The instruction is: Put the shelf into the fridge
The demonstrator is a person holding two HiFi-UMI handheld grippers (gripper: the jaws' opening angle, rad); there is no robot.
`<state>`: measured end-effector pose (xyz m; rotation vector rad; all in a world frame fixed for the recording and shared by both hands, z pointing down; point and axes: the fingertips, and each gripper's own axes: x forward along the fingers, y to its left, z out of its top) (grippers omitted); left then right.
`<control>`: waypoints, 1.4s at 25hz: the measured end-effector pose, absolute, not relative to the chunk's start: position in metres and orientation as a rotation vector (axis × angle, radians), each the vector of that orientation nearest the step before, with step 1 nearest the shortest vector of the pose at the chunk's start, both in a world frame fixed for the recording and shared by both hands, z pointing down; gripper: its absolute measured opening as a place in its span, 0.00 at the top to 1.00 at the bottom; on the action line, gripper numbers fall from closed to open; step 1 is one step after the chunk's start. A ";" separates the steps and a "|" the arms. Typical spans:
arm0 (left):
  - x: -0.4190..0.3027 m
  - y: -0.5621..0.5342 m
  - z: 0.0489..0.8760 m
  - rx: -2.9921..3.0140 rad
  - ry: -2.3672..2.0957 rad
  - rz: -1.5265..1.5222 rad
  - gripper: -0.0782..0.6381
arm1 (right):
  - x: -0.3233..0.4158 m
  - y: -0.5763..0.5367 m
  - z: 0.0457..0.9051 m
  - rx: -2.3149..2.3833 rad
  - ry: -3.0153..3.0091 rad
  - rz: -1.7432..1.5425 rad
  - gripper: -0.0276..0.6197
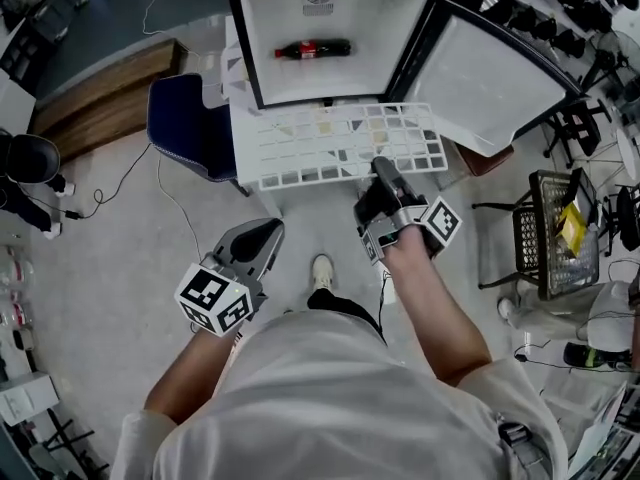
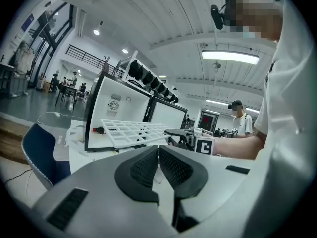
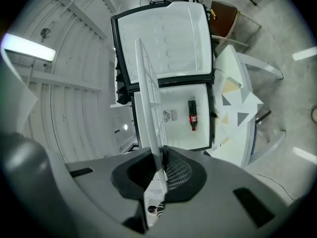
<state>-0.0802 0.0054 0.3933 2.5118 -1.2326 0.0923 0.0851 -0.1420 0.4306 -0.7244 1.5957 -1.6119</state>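
Note:
A white grid shelf (image 1: pixel 335 143) hangs level in front of the open white fridge (image 1: pixel 262 58), whose door (image 1: pixel 500 78) swings out to the right. My right gripper (image 1: pixel 383 170) is shut on the shelf's near edge; in the right gripper view the shelf (image 3: pixel 148 98) runs edge-on between the pads. A dark cola bottle (image 1: pixel 313 49) lies inside the fridge, and it shows in the right gripper view as the bottle (image 3: pixel 192 115). My left gripper (image 1: pixel 262 236) hangs lower left, shut and empty, apart from the shelf (image 2: pixel 133 130).
A blue chair (image 1: pixel 190 123) stands left of the fridge. A black wire basket (image 1: pixel 552 233) with a yellow item sits at the right. Cables trail over the floor at left. A person's shoe (image 1: pixel 321 271) is below the shelf. Another person (image 2: pixel 241 120) stands far off.

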 end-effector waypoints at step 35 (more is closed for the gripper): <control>-0.101 -0.148 0.387 2.576 -1.047 0.109 0.85 | 0.040 -0.317 0.439 -0.733 1.585 -1.618 0.91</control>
